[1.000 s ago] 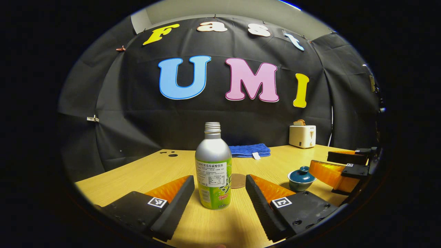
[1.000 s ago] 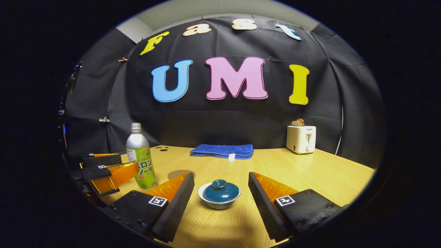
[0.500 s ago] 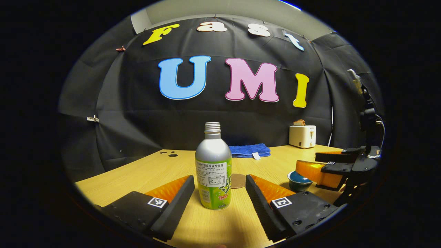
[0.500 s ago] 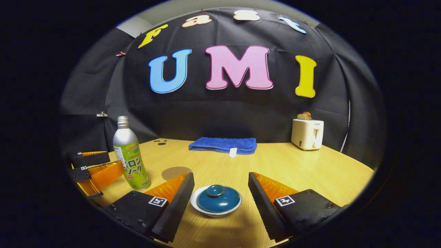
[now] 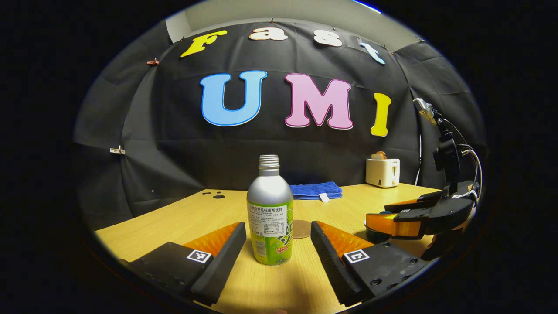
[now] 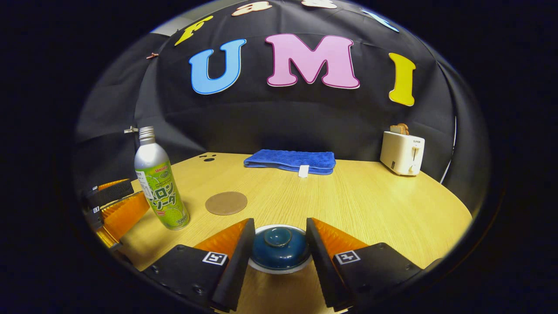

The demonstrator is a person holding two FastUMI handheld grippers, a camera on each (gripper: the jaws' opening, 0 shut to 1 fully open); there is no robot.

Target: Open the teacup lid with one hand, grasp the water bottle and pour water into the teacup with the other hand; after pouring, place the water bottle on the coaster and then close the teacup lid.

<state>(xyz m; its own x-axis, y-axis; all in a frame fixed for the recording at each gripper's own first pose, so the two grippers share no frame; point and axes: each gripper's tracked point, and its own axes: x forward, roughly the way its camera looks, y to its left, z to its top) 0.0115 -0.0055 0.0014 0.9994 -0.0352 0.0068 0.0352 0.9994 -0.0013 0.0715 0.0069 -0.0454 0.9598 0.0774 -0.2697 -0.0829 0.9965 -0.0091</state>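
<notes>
Tongs on the left hand, the left tongs (image 5: pixel 278 244), sit wide apart with the water bottle (image 5: pixel 270 213) standing straight up between them, and neither finger touches it. In the left gripper view the bottle is at about 6 o'clock, and its top has no cap on. Just behind it, a bit toward 5 o'clock, lies the round brown coaster (image 5: pixel 301 229), flat on the tabletop (image 5: pixel 183 220). A folded blue towel (image 5: pixel 315 190) lies at the back edge, and a white toaster (image 5: pixel 382 172) with bread in it stands out toward 3 o'clock. In the right gripper view the bottle is over at 9 o'clock, the coaster lies near it with a gap between them, the towel lies far back near 12 o'clock, and the toaster stands at 2 o'clock. The right tongs (image 6: pixel 277 237) are down low at 6 o'clock around the teacup (image 6: pixel 279 267). The blue teacup lid (image 6: pixel 279 246) sits on the cup, with its little knob on top. The two fingers are close on each side of the lid, but I cannot tell if they press on it. In the left gripper view these tongs reach in at 4 o'clock and hide most of the teacup.
</notes>
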